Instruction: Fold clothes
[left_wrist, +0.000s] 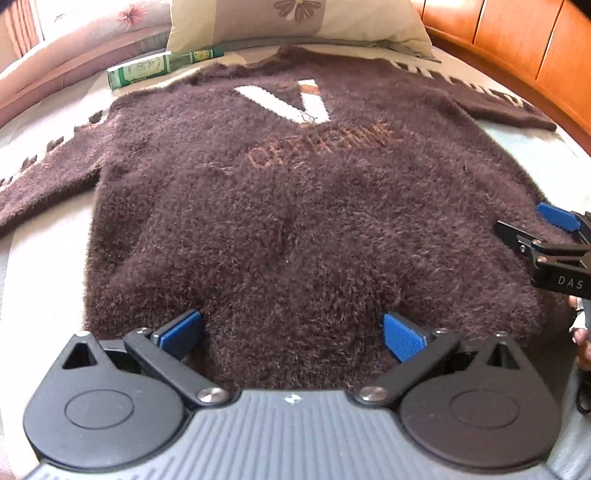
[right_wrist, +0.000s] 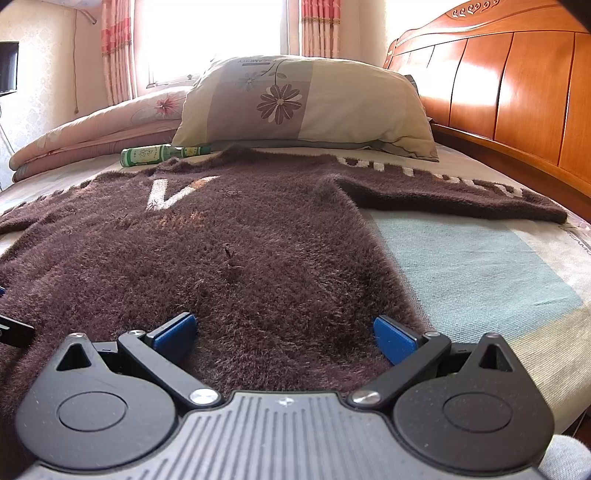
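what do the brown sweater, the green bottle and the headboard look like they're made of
Sweater: fuzzy knit, maybe mohair or acrylic; long loose fibres stand up.
Bottle: probably green glass; translucent, glossy, paper label.
Headboard: varnished wood; orange panels with grain and sheen.

sweater (left_wrist: 295, 221) hem hidden under left gripper (left_wrist: 291, 334) body; left sleeve cut off by frame edge. orange lettering (left_wrist: 317, 146) on chest too fuzzy to read. bottle (right_wrist: 162, 155) label too small to read, its neck end tucked behind pillow (right_wrist: 306, 103). right gripper (left_wrist: 532, 225) cut off at frame edge, only one blue pad visible
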